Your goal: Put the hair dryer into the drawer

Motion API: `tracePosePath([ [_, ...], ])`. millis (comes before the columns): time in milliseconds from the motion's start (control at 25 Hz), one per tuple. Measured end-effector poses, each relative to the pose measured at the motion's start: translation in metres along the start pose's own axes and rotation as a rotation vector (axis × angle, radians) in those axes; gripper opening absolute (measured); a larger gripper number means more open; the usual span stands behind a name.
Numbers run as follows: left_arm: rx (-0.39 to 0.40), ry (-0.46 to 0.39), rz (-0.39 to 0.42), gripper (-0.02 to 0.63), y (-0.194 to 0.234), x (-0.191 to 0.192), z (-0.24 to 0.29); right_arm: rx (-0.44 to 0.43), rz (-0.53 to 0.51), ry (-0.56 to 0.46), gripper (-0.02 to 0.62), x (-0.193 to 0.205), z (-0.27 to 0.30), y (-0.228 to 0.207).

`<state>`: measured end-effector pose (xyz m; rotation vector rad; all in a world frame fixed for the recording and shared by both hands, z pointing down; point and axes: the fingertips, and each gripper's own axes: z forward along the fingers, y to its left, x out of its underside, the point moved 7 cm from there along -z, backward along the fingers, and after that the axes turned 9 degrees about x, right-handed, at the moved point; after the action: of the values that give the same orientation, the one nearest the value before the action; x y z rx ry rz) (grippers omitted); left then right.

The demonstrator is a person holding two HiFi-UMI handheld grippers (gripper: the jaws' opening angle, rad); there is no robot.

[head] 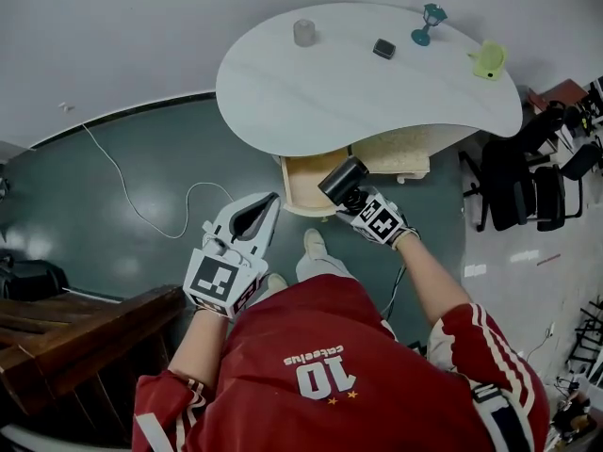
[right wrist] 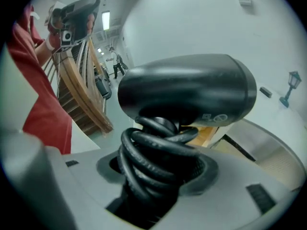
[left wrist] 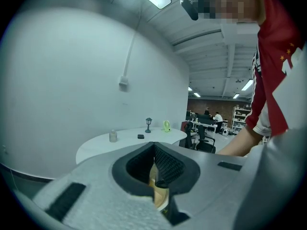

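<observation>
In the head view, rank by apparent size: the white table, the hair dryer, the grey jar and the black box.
white table
hair dryer, nearer the camera
grey jar
black box, barely smaller than the jar

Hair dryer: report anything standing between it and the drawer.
Nothing visible does. The right gripper holds the hair dryer right at the open drawer, and the part of the drawer floor that shows is bare.

- I see a red jersey (head: 330,347) with a white "10" and small gold stars.
- Its sleeves (head: 490,356) carry white stripes.
- My left gripper (head: 269,203) and right gripper (head: 354,197) are pale grey, with black-and-white marker cubes (head: 215,279).
</observation>
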<state>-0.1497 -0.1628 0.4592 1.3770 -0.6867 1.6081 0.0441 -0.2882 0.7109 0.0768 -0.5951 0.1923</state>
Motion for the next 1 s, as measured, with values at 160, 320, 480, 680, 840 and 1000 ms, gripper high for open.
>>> tracePosePath([
  [160,-0.010,0.012,0.002,-0.001,0.000,0.002,0.003,-0.057,-0.145,0.051,0.255,-0.003,0.016,0.004],
  [320,-0.025,0.019,-0.006,0.000,0.005,0.004,0.004,-0.126,-0.245,0.104,0.256,-0.003,0.033,0.005],
  [480,-0.041,0.031,-0.019,-0.001,0.010,0.006,0.005,-0.180,-0.268,0.155,0.255,-0.002,0.047,0.004],
  [680,-0.058,0.040,-0.020,0.000,0.014,0.010,0.008,-0.276,-0.284,0.213,0.255,0.002,0.065,0.000],
  [840,-0.070,0.051,-0.043,-0.001,0.014,0.009,0.011,-0.333,-0.311,0.276,0.255,0.004,0.073,-0.003],
  [1000,-0.083,0.057,-0.031,-0.002,0.017,0.011,0.015,-0.367,-0.324,0.311,0.255,0.001,0.081,-0.009],
])
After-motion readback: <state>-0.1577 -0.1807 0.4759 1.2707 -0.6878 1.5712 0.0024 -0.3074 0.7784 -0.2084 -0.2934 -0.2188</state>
